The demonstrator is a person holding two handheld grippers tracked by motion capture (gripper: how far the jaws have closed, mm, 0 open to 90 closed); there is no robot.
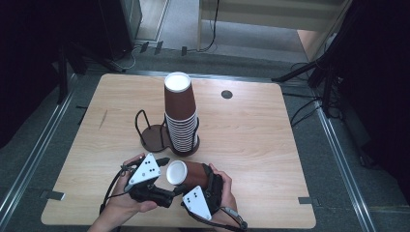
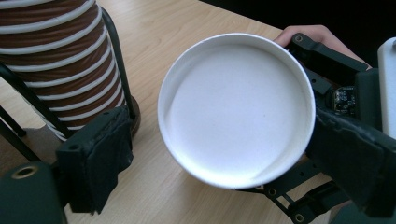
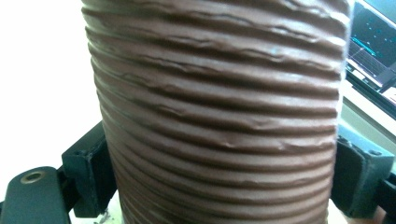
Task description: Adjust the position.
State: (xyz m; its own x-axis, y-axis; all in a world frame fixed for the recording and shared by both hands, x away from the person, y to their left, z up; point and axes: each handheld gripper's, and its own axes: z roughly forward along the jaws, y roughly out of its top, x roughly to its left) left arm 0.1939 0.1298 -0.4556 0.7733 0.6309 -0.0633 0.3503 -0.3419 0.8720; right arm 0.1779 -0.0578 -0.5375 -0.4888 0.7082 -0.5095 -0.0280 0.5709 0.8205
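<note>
A single brown ribbed paper cup (image 1: pixel 189 174) lies sideways above the table's front edge, its white round end (image 2: pixel 238 112) turned toward my left gripper. My right gripper (image 1: pixel 209 180) is shut on the cup's ribbed wall (image 3: pixel 219 116), with a jaw pressed on each side (image 3: pixel 224 163). My left gripper (image 1: pixel 170 176) is open, and its jaws stand on either side of the white end (image 2: pixel 222 140). The left jaw is clear of the rim; the right one is close to it. A tall stack of upturned brown cups (image 1: pixel 180 116) stands in a black wire holder at the table's middle.
The wire holder has a second, empty ring with a dark round base (image 1: pixel 154 137) left of the stack. The stack (image 2: pixel 56 60) rises just beyond my left gripper. A small dark round hole (image 1: pixel 226 94) sits in the wooden table (image 1: pixel 261 145) at the back.
</note>
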